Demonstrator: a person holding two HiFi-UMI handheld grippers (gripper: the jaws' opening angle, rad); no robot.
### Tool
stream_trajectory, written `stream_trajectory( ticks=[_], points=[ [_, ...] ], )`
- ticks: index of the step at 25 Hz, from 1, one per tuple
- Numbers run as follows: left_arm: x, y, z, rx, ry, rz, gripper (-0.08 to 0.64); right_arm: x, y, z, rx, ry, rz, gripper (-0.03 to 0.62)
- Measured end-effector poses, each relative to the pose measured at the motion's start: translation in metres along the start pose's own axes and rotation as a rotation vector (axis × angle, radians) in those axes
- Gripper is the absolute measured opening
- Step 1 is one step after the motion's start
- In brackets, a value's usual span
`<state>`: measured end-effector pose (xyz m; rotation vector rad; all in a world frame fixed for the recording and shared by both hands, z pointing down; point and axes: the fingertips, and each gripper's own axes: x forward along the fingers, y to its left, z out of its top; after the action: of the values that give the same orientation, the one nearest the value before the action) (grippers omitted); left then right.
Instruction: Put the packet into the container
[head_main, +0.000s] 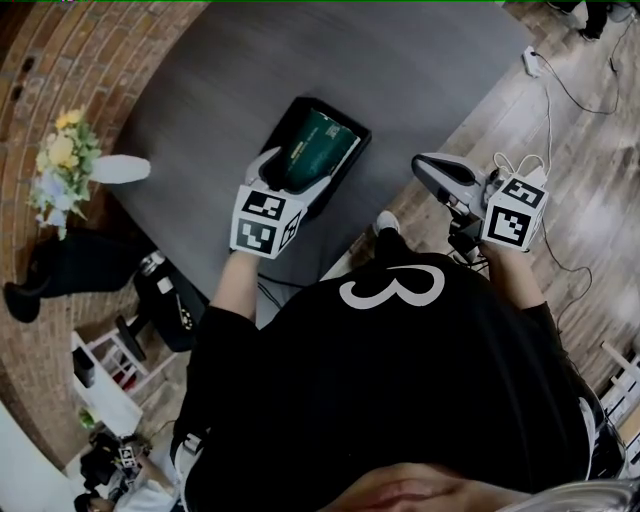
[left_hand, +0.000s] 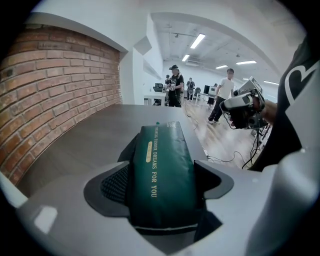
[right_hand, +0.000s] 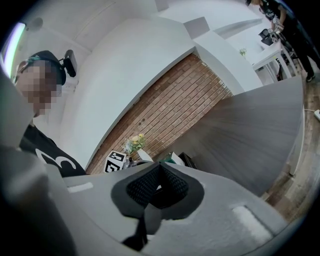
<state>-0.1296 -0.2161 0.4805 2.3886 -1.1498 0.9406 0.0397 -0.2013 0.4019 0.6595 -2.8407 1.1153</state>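
A dark green packet (head_main: 318, 148) with gold lettering lies lengthwise in a black container (head_main: 356, 152) on the grey table (head_main: 400, 70). My left gripper (head_main: 292, 178) is shut on the packet's near end, with one white finger on each side. In the left gripper view the packet (left_hand: 162, 165) fills the space between the jaws, and the container's dark edge (left_hand: 129, 148) shows beside it. My right gripper (head_main: 432, 170) hangs off the table's right edge above the floor. Its pads (right_hand: 145, 187) meet with nothing between them.
A white vase with yellow flowers (head_main: 62, 160) stands at the table's left end by the brick wall (head_main: 60, 60). A power strip (head_main: 530, 62) and cables lie on the wooden floor at right. Several people (left_hand: 175, 90) stand far off in the room.
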Motion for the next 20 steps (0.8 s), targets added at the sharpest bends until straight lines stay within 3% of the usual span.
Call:
stream_trajectory(
  ticks=[6,15,20],
  points=[
    [0.013,0.001,-0.006,-0.046,0.060,-0.006,0.425,-0.001,-0.005,-0.003,0.013,-0.003,-0.013,0.002],
    [0.020,0.001,-0.004,-0.029,0.066,-0.010,0.419,0.000,-0.003,-0.009,0.028,0.009,-0.004,0.002],
    [0.013,0.001,0.008,-0.033,-0.019,0.012,0.422,0.001,0.002,-0.010,0.029,0.019,0.007,0.002]
  ],
)
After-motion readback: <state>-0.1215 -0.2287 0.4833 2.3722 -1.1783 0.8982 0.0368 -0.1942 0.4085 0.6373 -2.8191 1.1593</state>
